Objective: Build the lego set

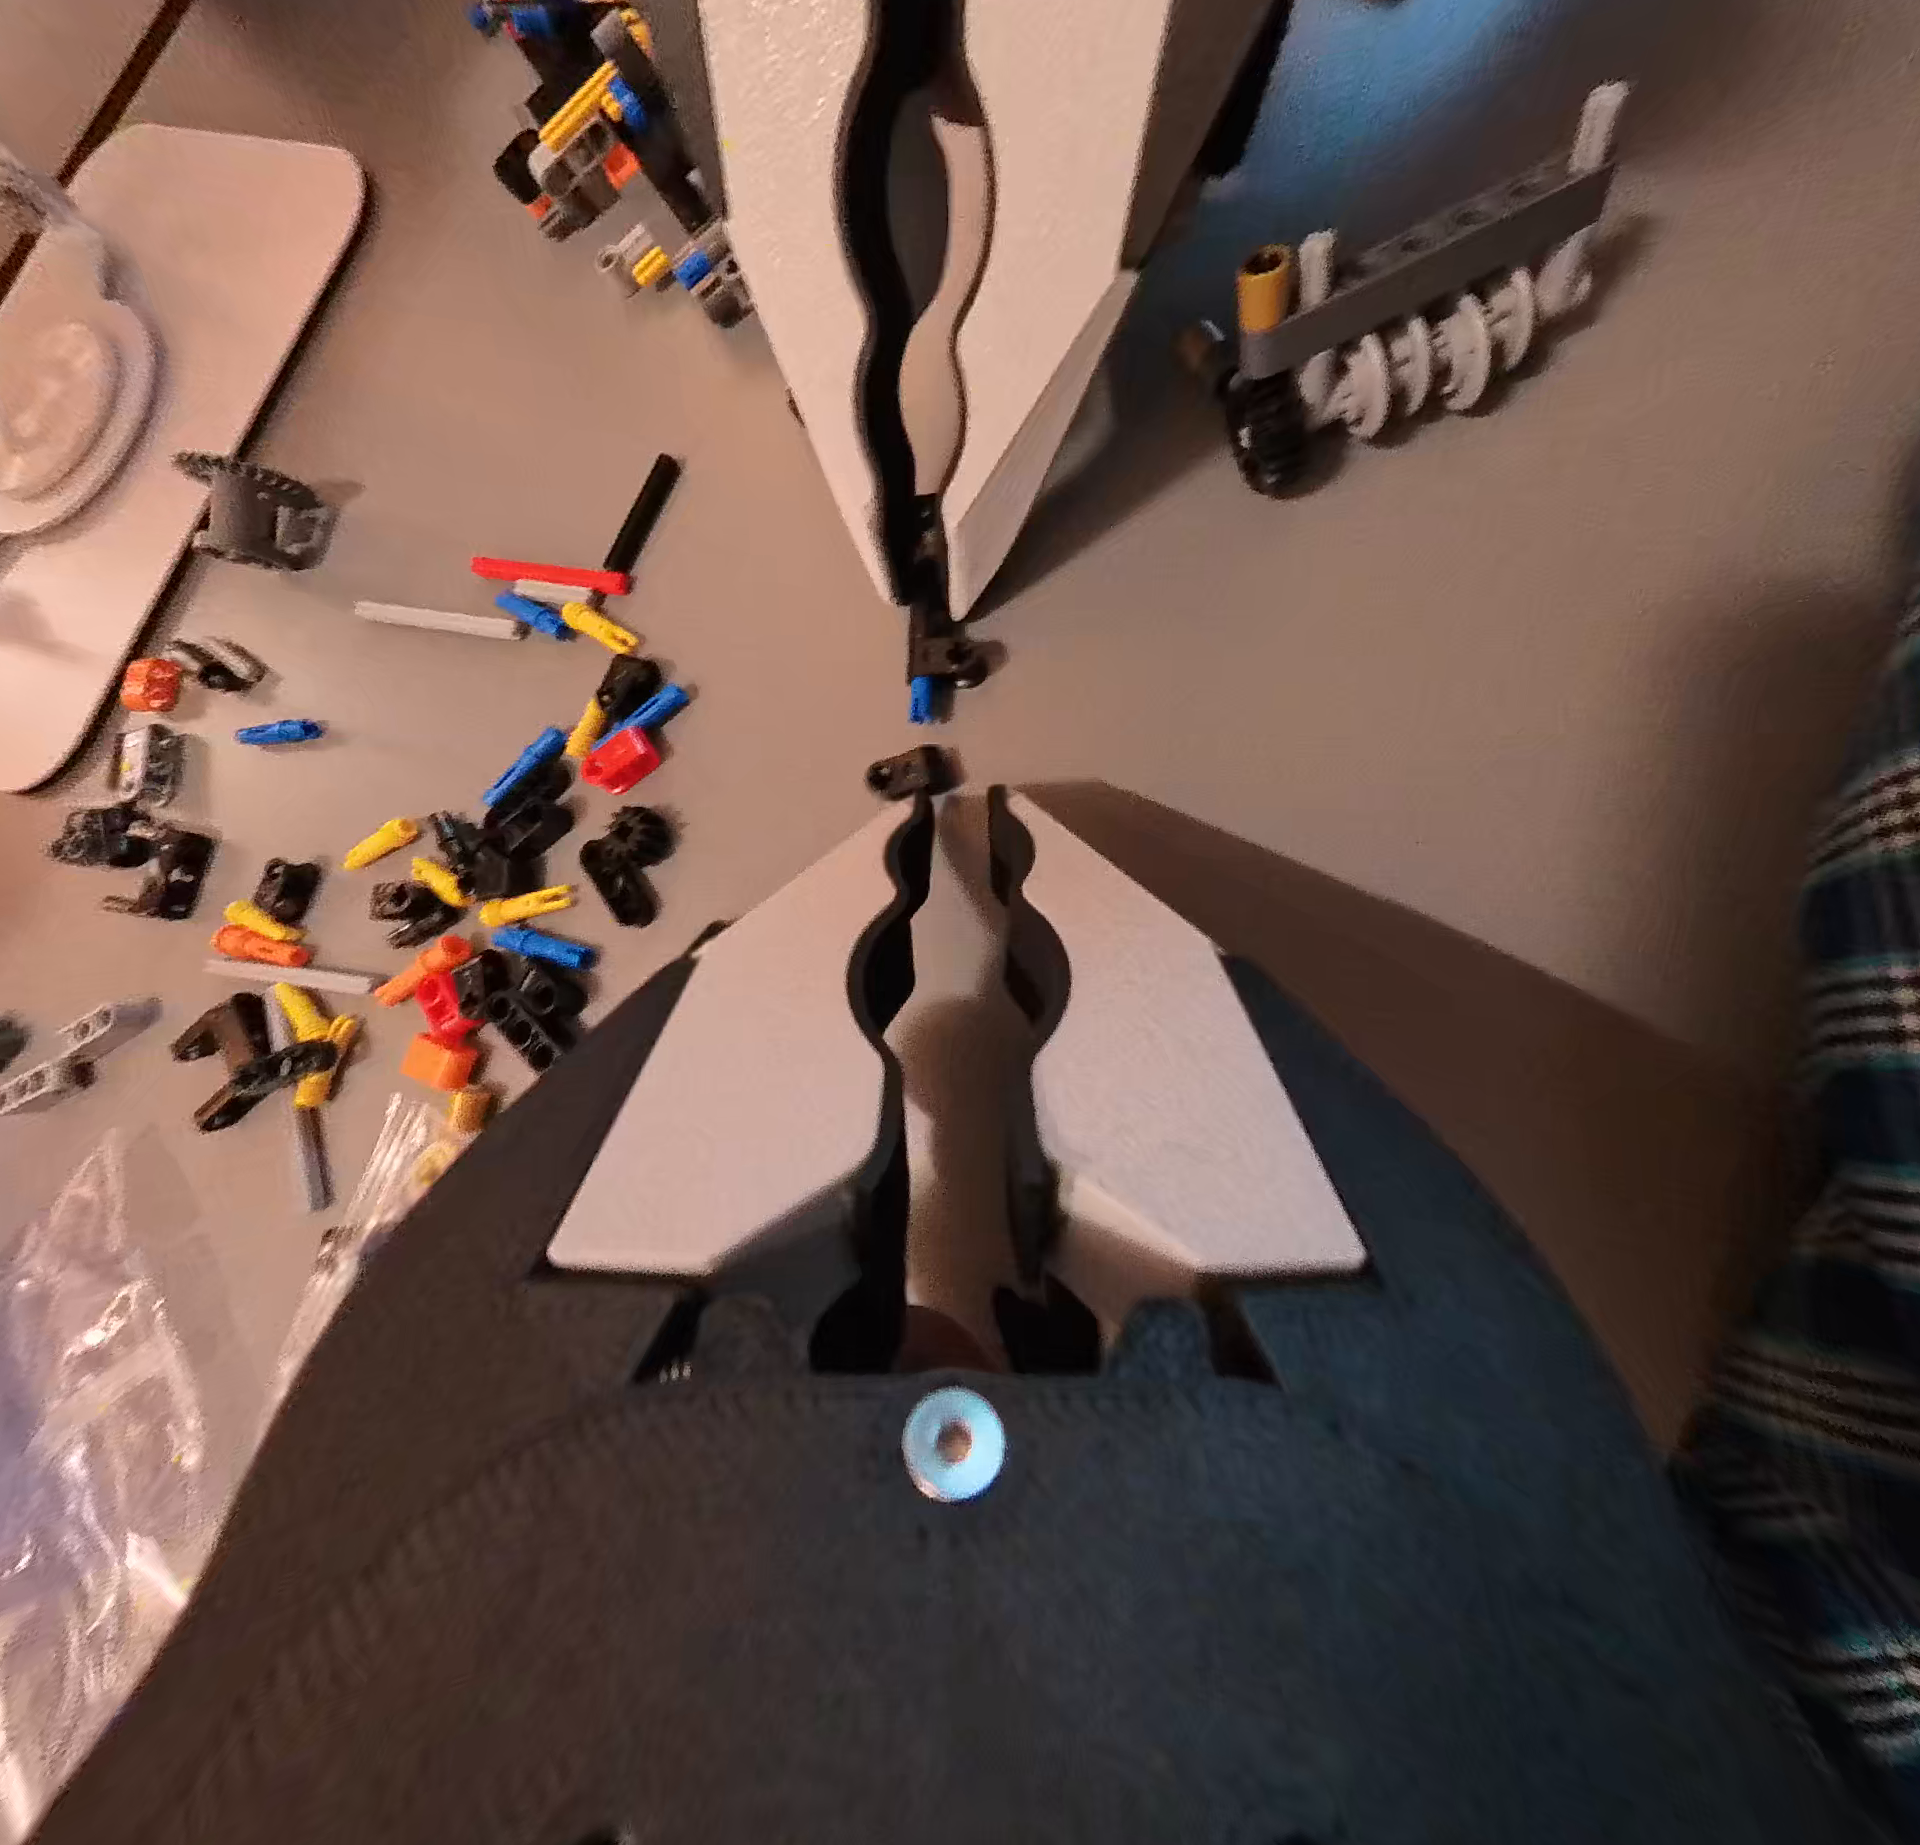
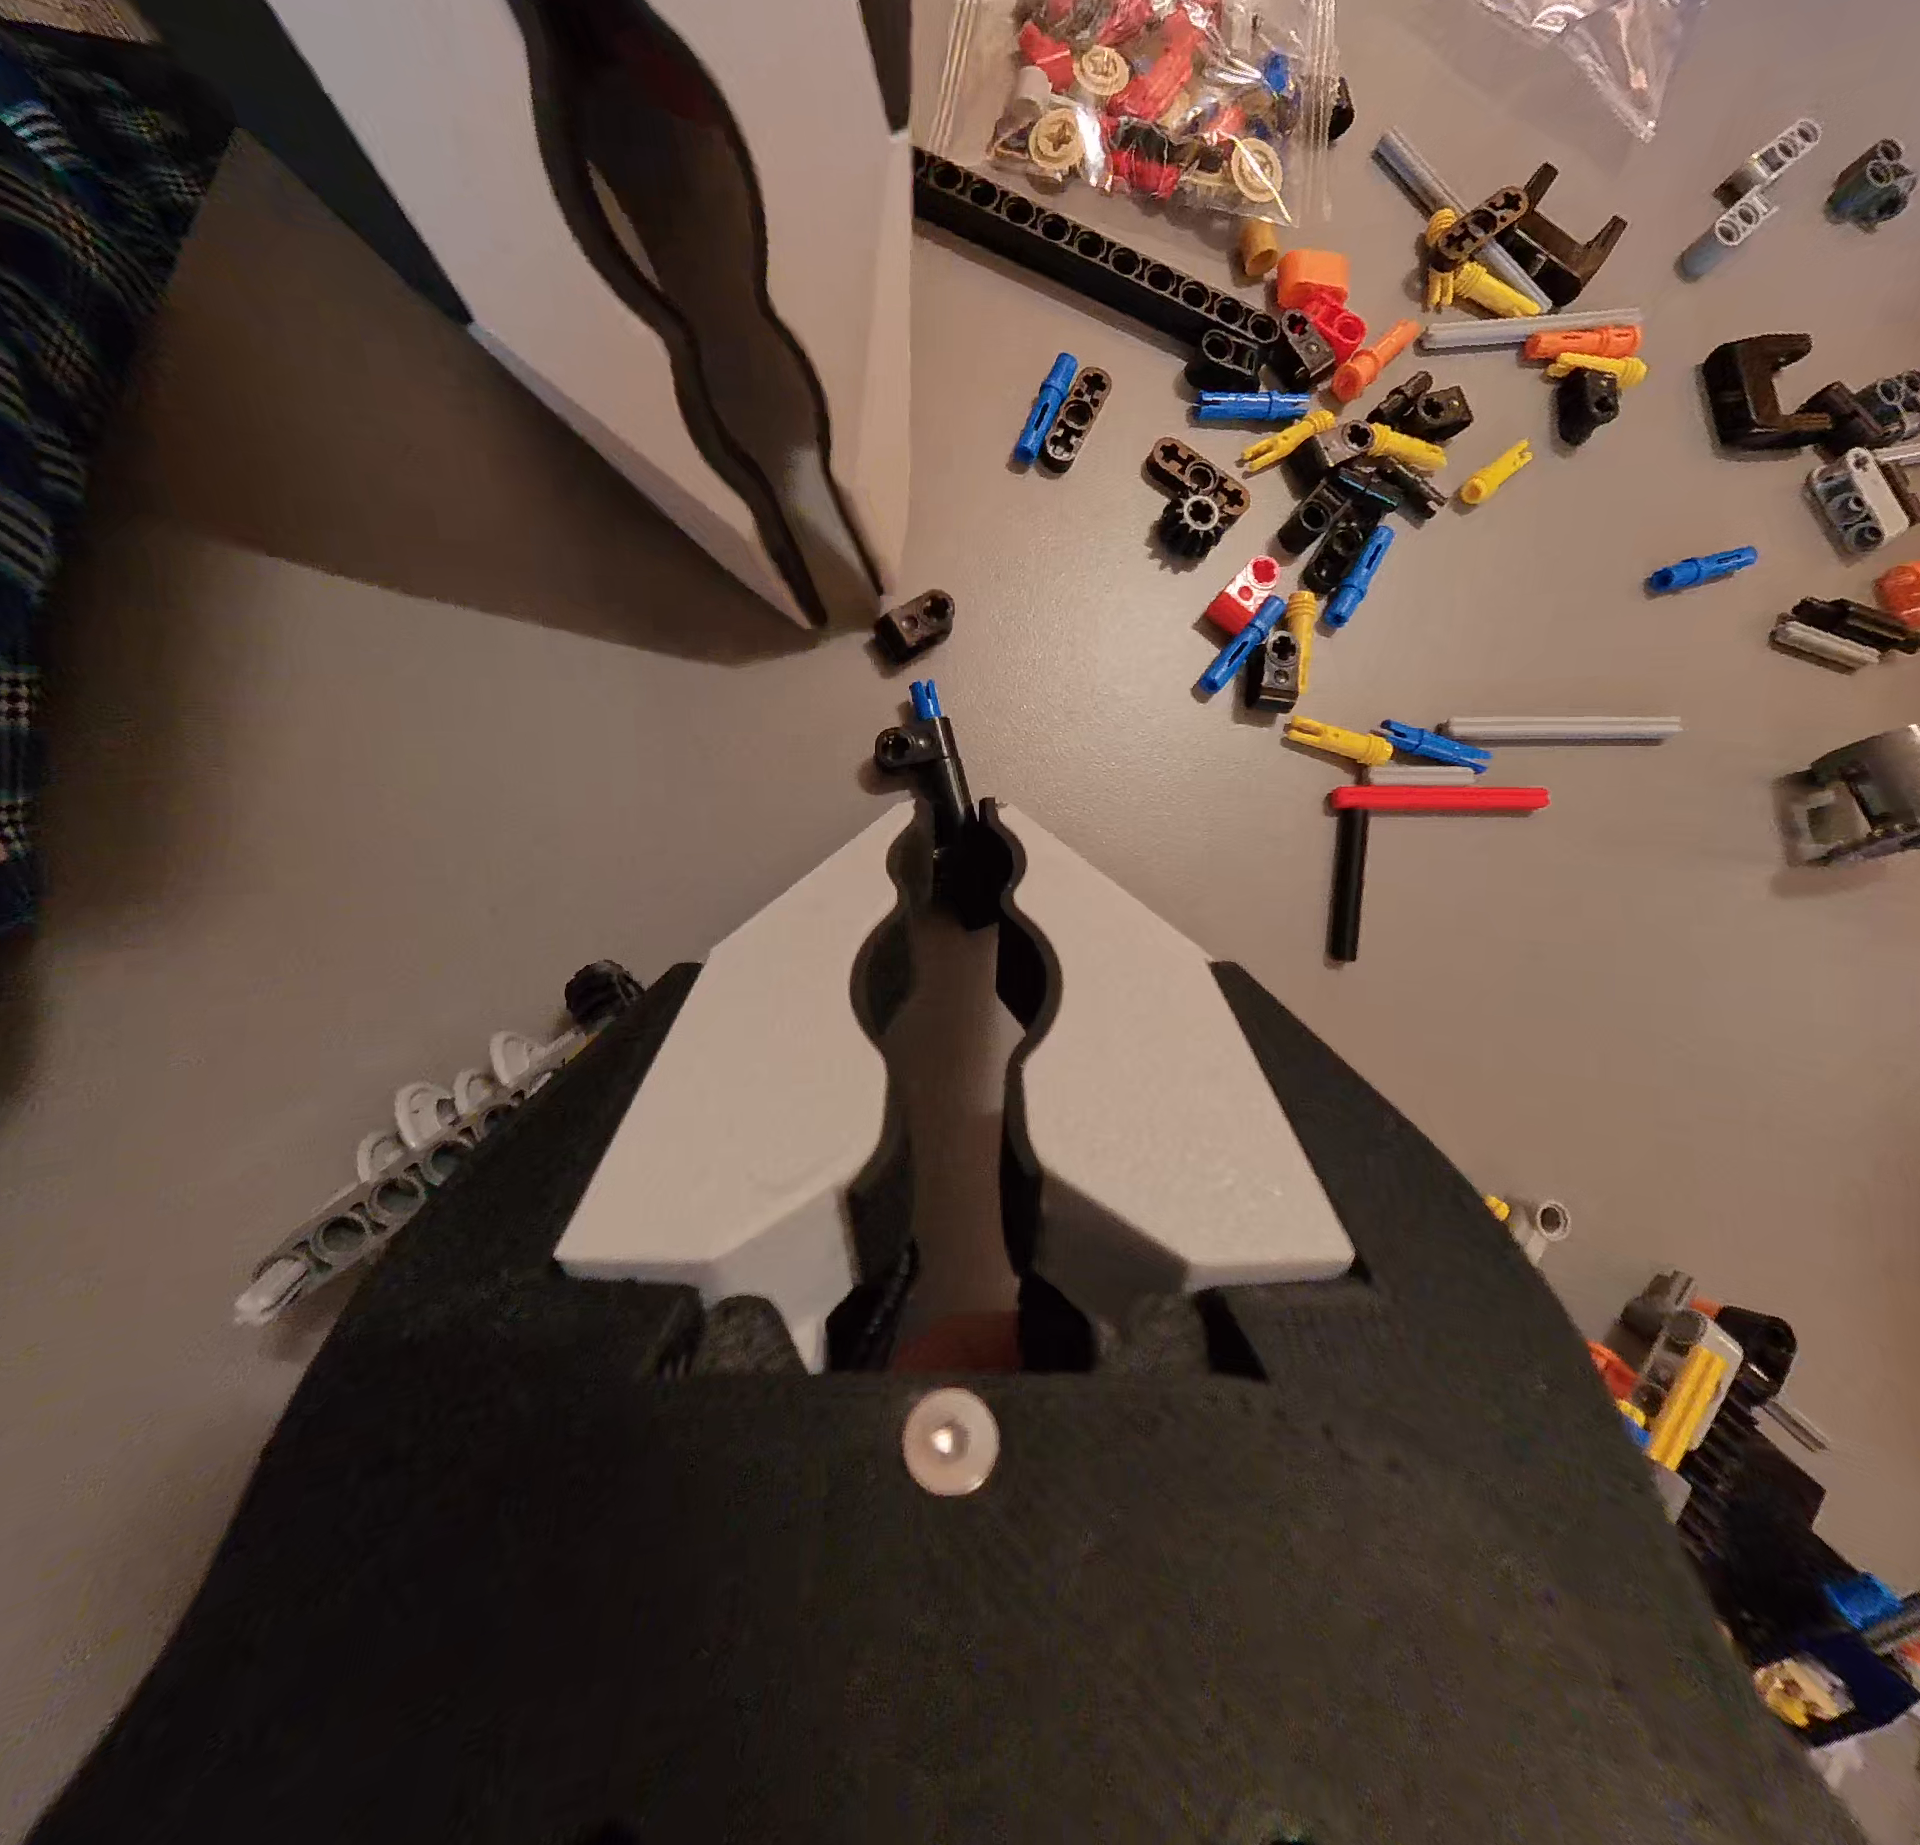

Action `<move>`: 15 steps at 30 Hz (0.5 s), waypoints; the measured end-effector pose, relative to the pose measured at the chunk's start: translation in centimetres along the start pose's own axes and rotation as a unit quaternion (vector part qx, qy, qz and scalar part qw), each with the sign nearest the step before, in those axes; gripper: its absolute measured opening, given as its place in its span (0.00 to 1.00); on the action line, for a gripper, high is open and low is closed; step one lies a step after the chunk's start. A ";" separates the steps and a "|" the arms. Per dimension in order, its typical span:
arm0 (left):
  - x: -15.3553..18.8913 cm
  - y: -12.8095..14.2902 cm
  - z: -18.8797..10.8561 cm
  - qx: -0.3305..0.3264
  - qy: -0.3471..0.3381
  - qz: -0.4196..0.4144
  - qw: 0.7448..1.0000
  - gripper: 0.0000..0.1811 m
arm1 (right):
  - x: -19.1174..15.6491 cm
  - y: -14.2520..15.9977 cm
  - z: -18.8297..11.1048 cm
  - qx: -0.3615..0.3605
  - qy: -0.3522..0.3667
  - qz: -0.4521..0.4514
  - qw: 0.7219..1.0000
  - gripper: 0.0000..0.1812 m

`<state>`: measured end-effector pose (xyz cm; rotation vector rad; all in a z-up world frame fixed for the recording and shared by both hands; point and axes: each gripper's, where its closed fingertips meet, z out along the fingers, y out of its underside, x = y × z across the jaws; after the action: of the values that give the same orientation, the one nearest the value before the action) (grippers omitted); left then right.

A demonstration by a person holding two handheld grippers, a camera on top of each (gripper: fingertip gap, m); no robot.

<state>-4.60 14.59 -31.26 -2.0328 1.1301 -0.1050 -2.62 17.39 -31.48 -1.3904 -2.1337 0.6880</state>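
At the centre of the left wrist view, the left gripper is seen with its white, black-lined fingers slightly apart at the tips; nothing is held between them. A small black connector piece with two holes lies on the grey tabletop just beyond those tips, touching or nearly touching the left fingertip; which cannot be told.

Opposite, from the top of the same frame, the right gripper points downward, its fingers clamped on a small black assembly tipped with a blue pin. In the right wrist view the same assembly projects from the closed tips of the right gripper at frame centre, with the loose black connector just above it, beside the left gripper's tips. The blue pin end and the loose connector are near each other but apart.

A scatter of loose blue, yellow, orange, red and black pins and connectors occupies the left of the left wrist view, well clear of the grippers. A grey beam carrying a row of white gears lies at the upper right. In the right wrist view, a clear plastic bag of red and tan parts is seen at the top, a long black holed beam beneath it, and a red axle at the right.
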 end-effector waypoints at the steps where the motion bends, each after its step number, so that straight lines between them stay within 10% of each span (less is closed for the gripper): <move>1: -0.5 0.3 -0.1 -0.004 -0.010 0.001 1.000 0.06 | 0.0 0.0 0.0 0.000 -0.001 0.000 1.000 0.03; 15: -1.2 0.0 0.8 0.000 -0.007 -0.017 1.000 0.11 | 0.0 -0.3 0.3 -0.004 -0.009 -0.017 1.000 0.03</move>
<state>-4.98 15.95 -31.43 -2.0503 1.0863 -0.1089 -3.00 17.20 -31.47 -1.3545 -2.1710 0.6832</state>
